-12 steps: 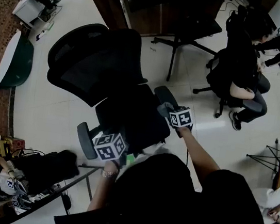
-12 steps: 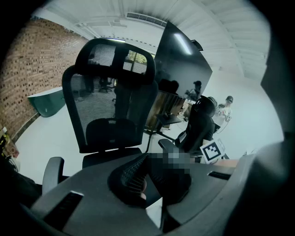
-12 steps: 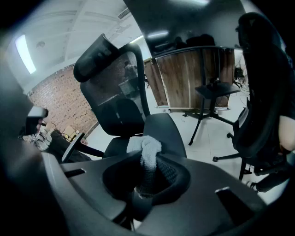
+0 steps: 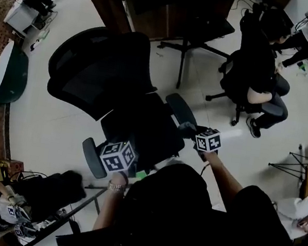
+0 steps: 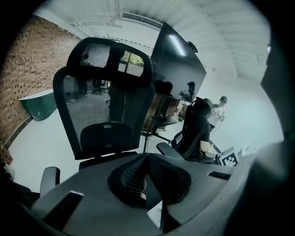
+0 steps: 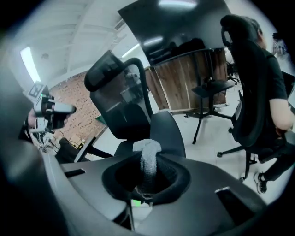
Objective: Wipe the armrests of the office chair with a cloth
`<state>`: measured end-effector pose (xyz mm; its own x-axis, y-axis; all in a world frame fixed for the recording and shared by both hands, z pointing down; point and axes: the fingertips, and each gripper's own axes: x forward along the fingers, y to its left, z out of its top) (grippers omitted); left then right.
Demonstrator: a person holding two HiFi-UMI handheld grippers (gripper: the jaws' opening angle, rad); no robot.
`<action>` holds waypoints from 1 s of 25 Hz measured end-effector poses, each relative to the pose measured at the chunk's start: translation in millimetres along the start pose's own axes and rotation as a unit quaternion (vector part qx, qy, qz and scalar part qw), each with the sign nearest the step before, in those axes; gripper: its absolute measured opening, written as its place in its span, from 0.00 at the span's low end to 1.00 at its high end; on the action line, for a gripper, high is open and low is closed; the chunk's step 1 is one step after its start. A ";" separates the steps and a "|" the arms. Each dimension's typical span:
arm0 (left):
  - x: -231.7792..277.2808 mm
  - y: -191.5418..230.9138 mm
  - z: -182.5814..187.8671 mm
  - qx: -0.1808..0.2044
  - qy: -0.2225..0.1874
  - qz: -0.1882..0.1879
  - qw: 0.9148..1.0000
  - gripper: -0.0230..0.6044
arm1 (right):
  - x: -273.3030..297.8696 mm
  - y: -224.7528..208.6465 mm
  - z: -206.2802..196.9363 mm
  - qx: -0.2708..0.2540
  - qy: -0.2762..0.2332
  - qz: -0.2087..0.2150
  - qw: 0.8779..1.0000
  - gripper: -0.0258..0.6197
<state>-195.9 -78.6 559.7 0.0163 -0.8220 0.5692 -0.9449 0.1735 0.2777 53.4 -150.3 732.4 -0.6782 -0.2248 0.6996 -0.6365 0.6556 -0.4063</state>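
Note:
The black mesh office chair [image 4: 110, 73] stands in the middle of the head view, its two padded armrests on either side of the seat. My right gripper [image 4: 193, 131] is at the near end of the right-hand armrest [image 4: 180, 108] and is shut on a grey cloth [image 6: 148, 156] that sticks up out of its jaws. In the right gripper view that armrest pad [image 6: 169, 129] lies just beyond the cloth. My left gripper [image 5: 144, 174] hovers over the seat's front edge by the other armrest [image 4: 91, 157], jaws pressed together with nothing held.
A person sits in another dark chair [image 4: 257, 66] at the right. A chair base with a pole [image 4: 184, 44] and a wood-panelled desk [image 4: 132, 1] stand behind. A black bag [image 4: 47, 185] lies at lower left, a green round table [image 4: 9, 75] far left.
My right gripper has slid back toward me along the right-hand armrest, from over the pad to its near end. The left gripper has hardly moved.

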 end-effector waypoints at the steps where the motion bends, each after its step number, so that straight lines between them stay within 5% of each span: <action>1: -2.6 4.5 0.0 0.000 0.000 0.003 1.000 0.04 | 3.9 -1.4 22.1 -0.001 -0.016 0.003 1.000 0.10; 5: -14.4 23.6 0.0 -0.010 0.000 0.023 1.000 0.04 | 46.1 -28.1 112.1 -0.007 -0.033 -0.025 0.999 0.10; 9: -22.7 37.1 -0.8 -0.022 -0.005 0.040 0.999 0.04 | 105.8 -53.5 144.9 -0.008 0.027 -0.047 0.999 0.10; 11: -28.5 42.2 -2.2 -0.025 -0.009 0.047 0.999 0.05 | 121.4 -59.5 131.7 -0.022 0.063 -0.061 0.996 0.10; 20: -23.2 51.9 -0.2 -0.032 -0.014 0.040 0.999 0.04 | 64.5 -37.0 38.5 -0.082 0.040 -0.057 0.994 0.10; 25: -10.6 26.3 -2.6 -0.018 -0.001 0.011 1.000 0.04 | 14.8 -20.0 -23.8 -0.038 0.031 -0.057 0.997 0.10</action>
<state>-220.0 -64.0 562.9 -0.0052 -0.8190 0.5737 -0.9326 0.2109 0.2927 64.9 -149.6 764.8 -0.5775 -0.2570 0.7749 -0.6768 0.6815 -0.2784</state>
